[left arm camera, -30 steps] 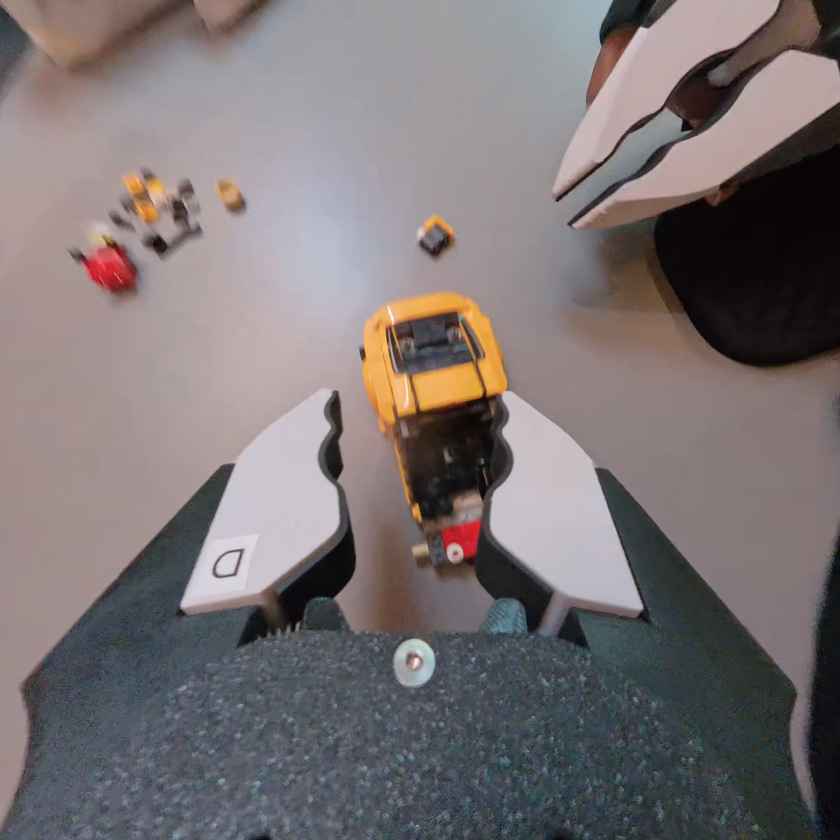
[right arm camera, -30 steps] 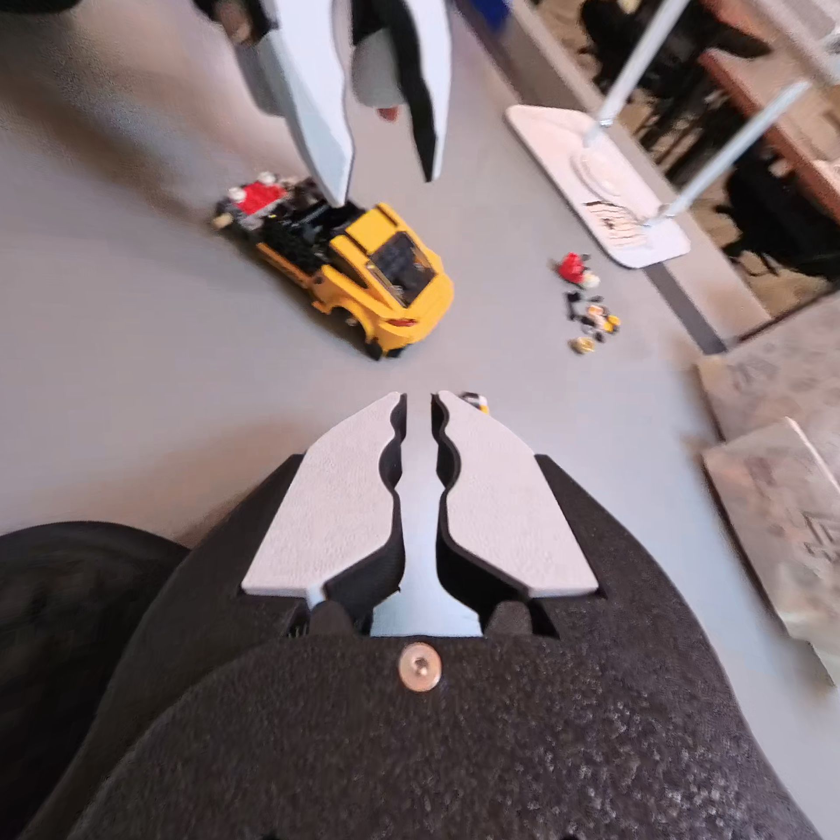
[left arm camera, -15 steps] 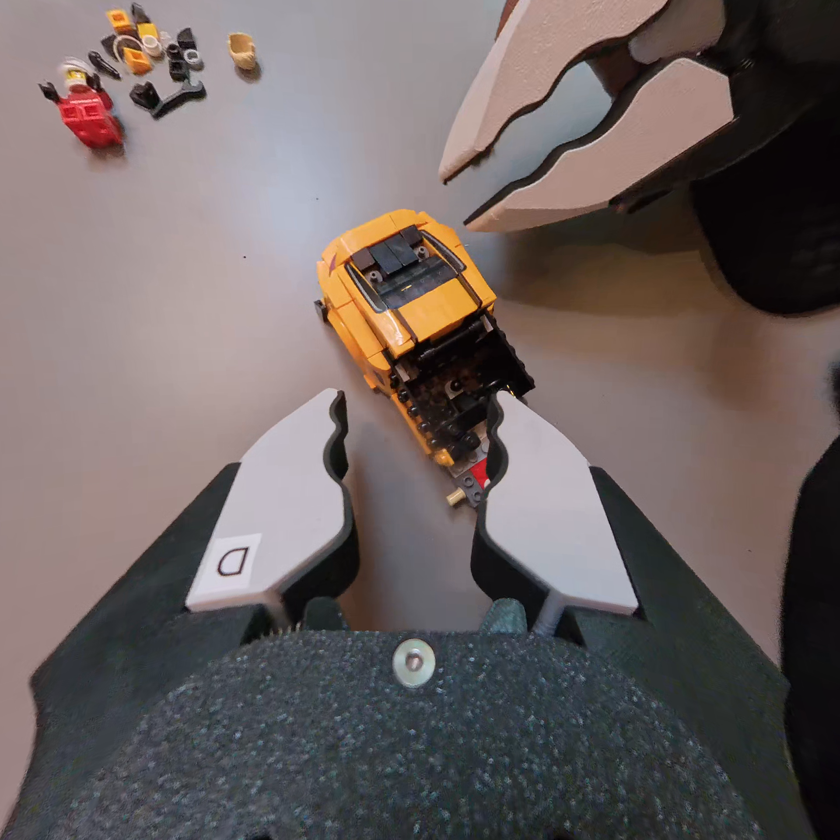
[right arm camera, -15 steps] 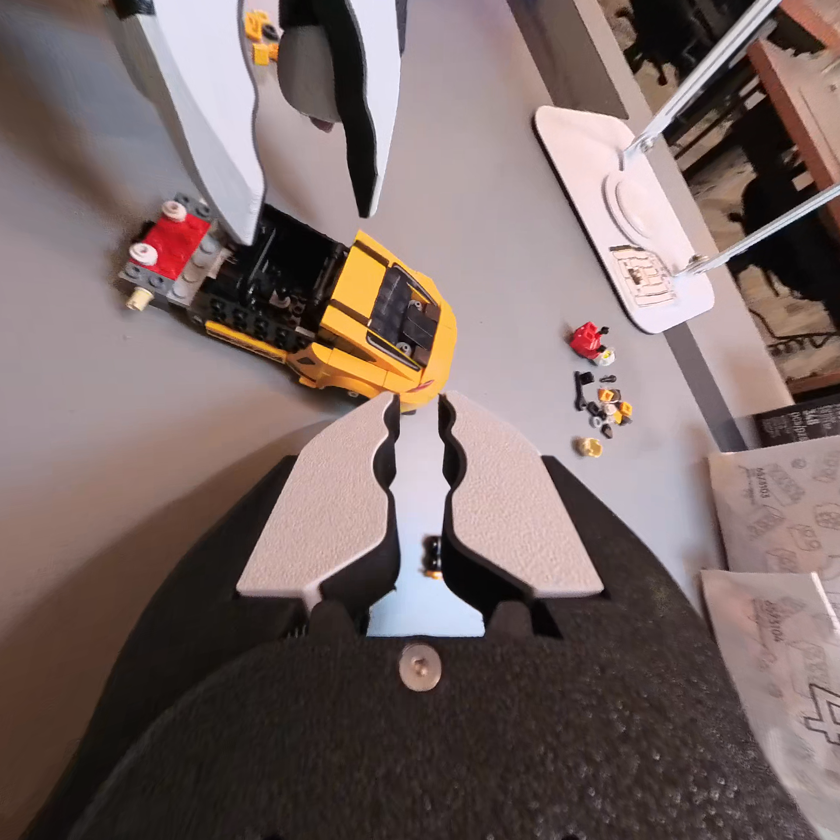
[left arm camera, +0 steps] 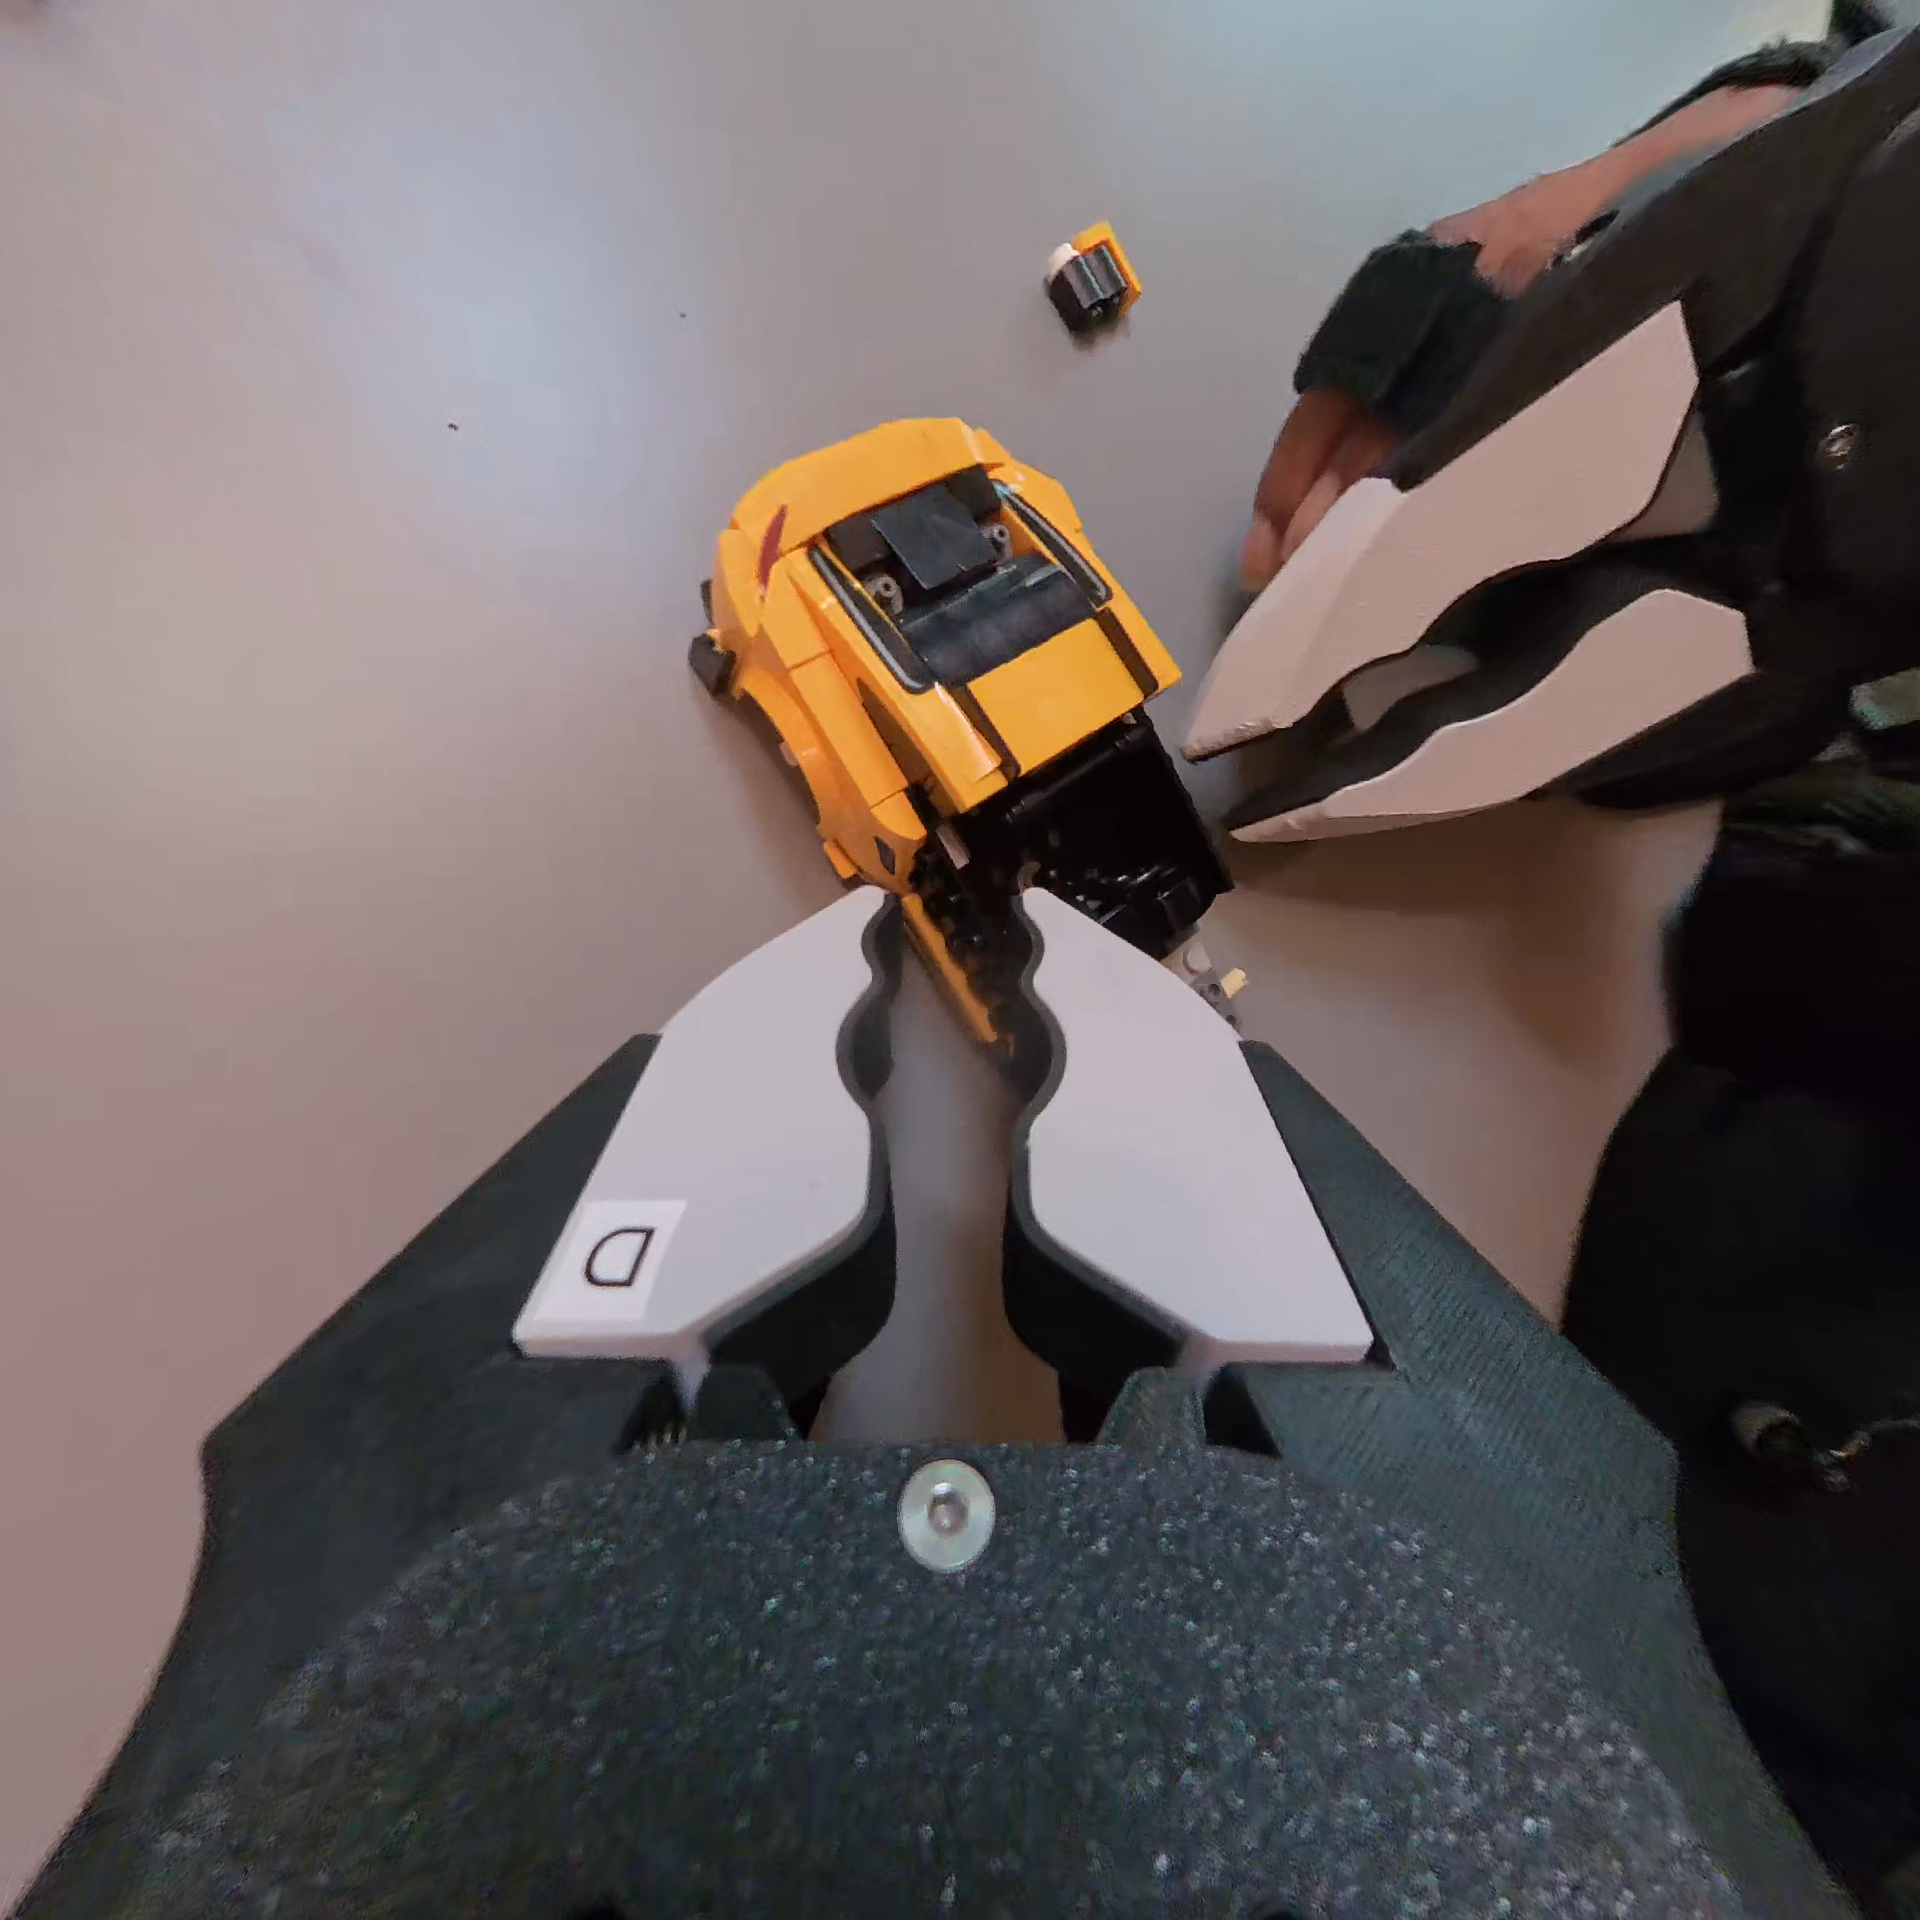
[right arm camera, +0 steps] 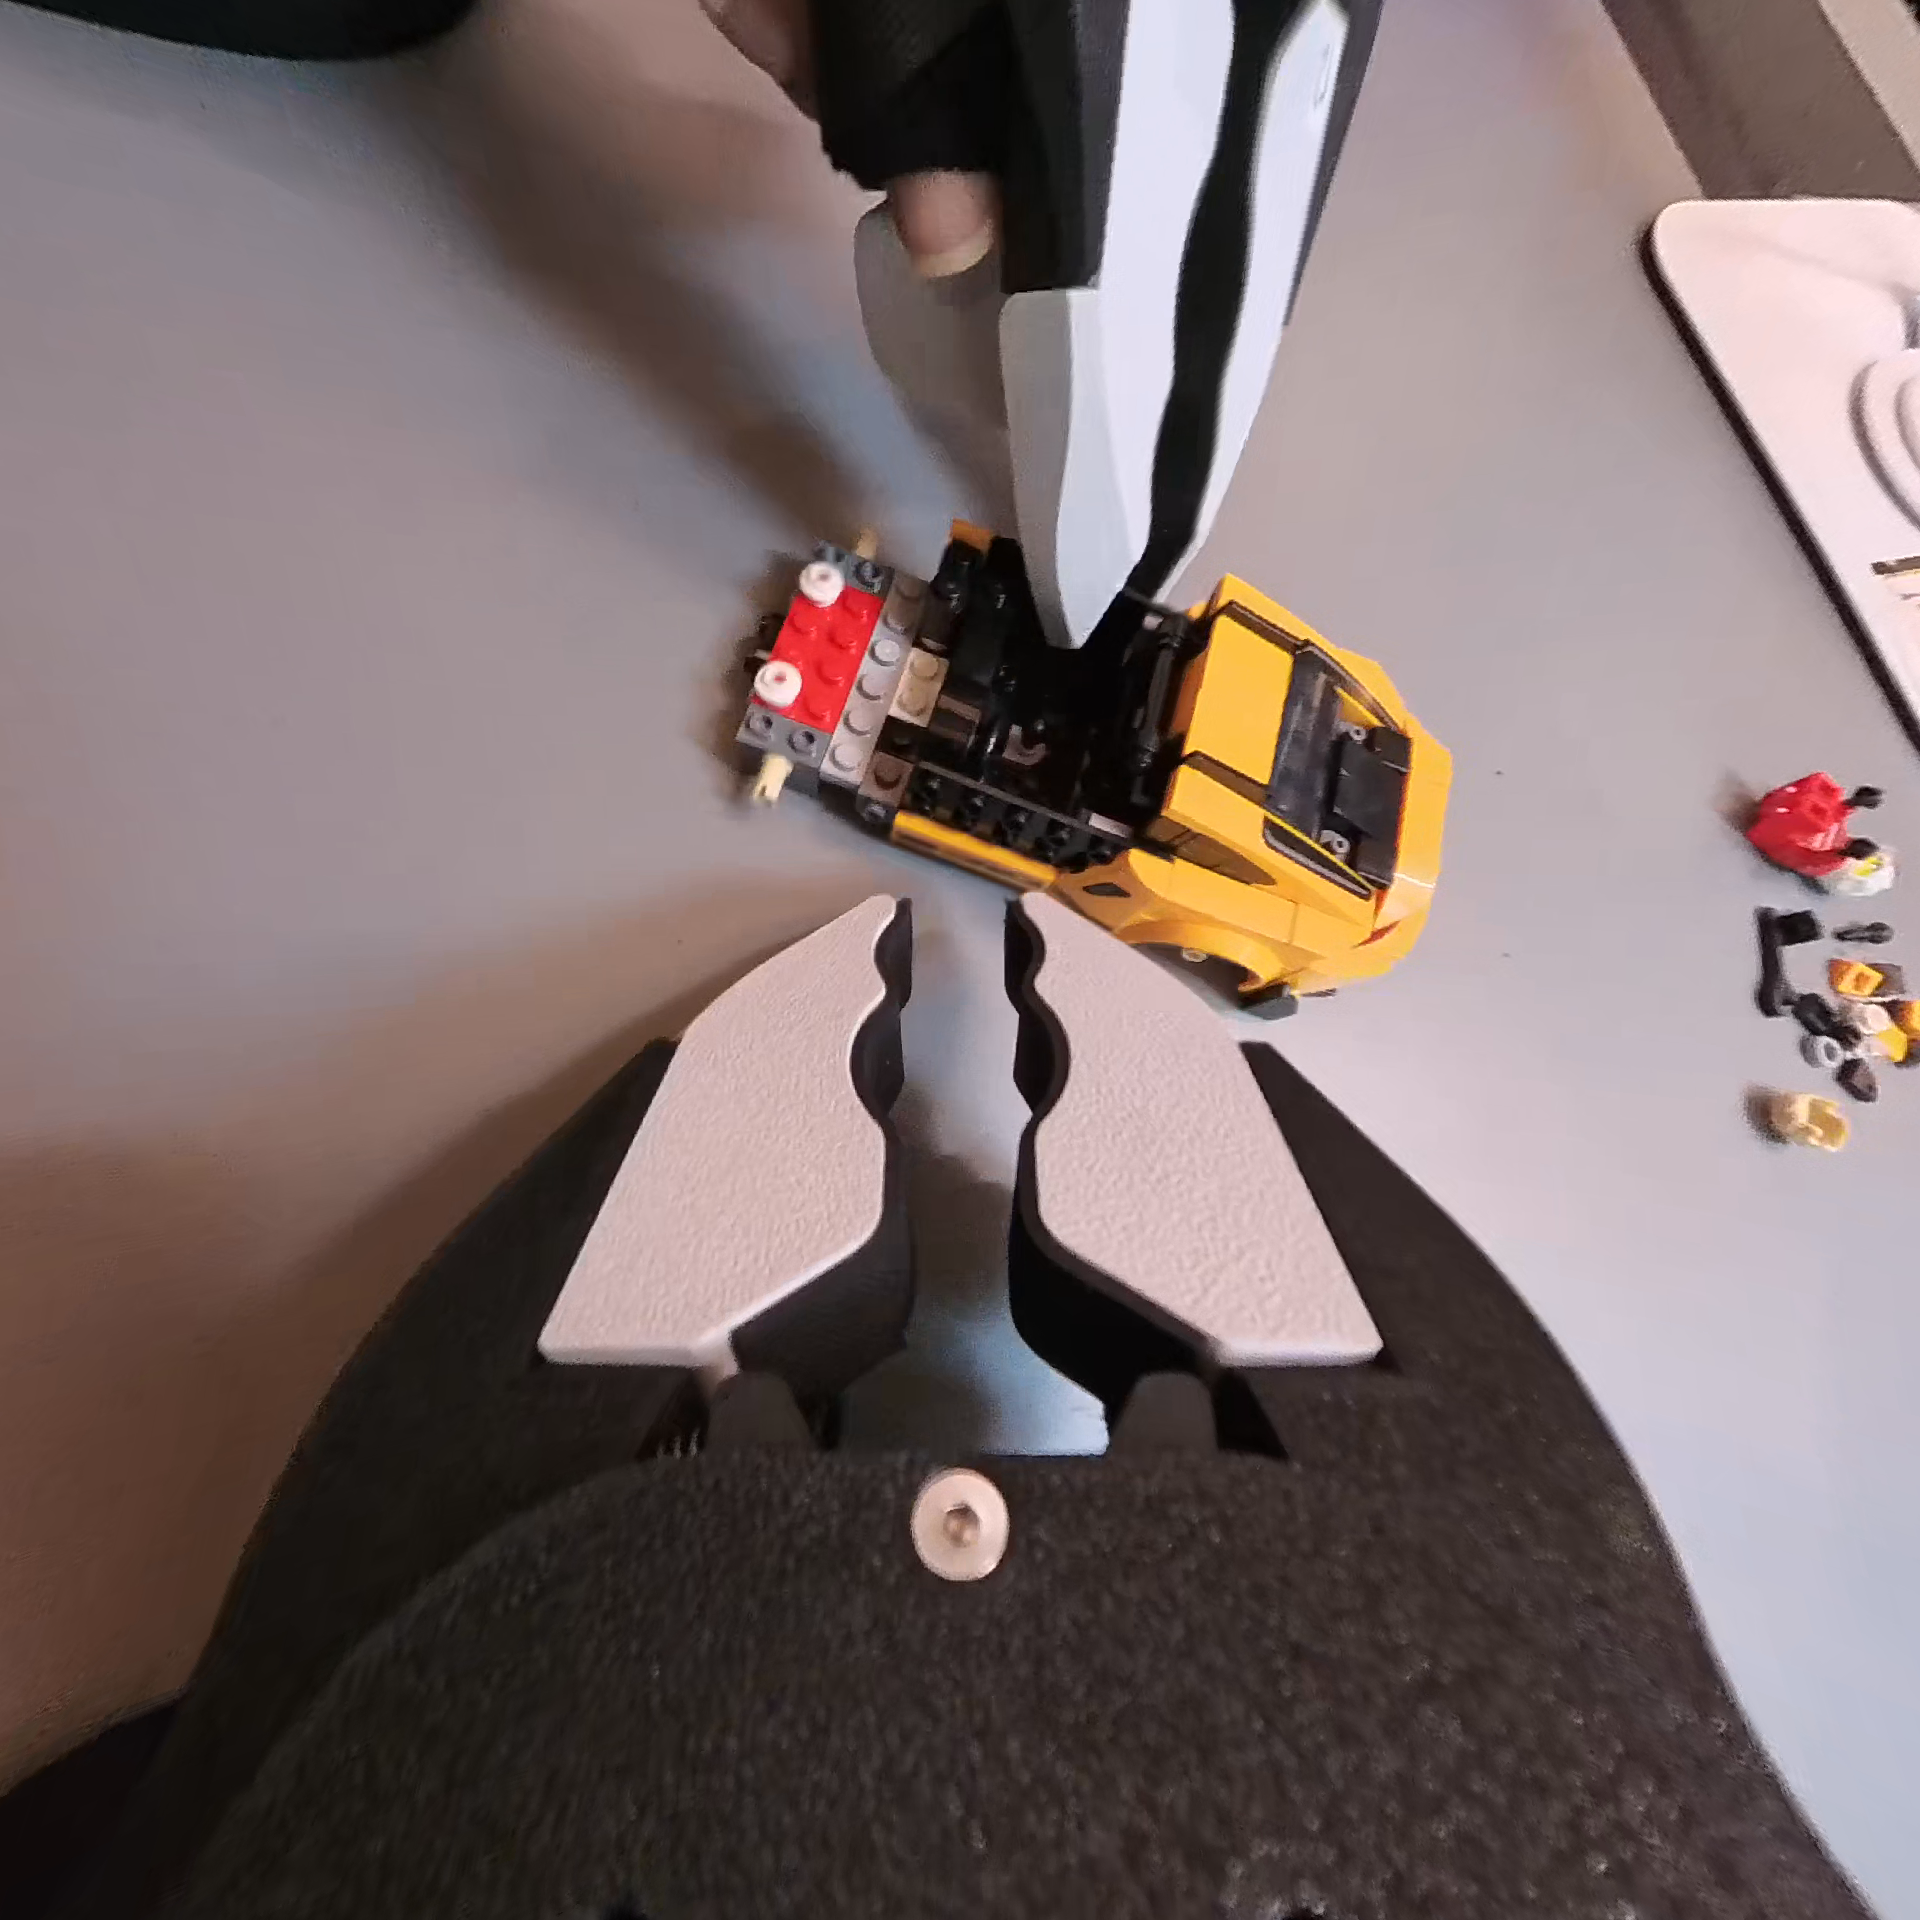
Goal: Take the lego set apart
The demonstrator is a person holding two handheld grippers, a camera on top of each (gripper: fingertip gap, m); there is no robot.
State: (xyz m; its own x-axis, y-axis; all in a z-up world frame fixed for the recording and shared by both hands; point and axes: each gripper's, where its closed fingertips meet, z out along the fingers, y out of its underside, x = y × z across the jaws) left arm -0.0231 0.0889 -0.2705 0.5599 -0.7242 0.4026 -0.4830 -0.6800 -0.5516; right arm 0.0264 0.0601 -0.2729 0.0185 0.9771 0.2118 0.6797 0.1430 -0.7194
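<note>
**Pinning the chassis**

My left gripper [left arm camera: 954, 925] clamps the yellow lego car's [left arm camera: 935, 665] stripped side wall at twelve o'clock, anchoring it on the grey table [left arm camera: 364, 520]. My right gripper [right arm camera: 958, 914], fingers slightly apart and empty, waits beside it.

Left gripper [left arm camera: 954, 909]: fingers narrowly parted, tips angled down. Right gripper [right arm camera: 958, 914]: fingers narrowly parted, nothing between them, held low.

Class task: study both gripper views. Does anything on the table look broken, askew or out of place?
The yellow lego car looks half-stripped: one end shows bare black framework and a red plate, no bodywork. Small loose pieces lie scattered beside it.
</note>
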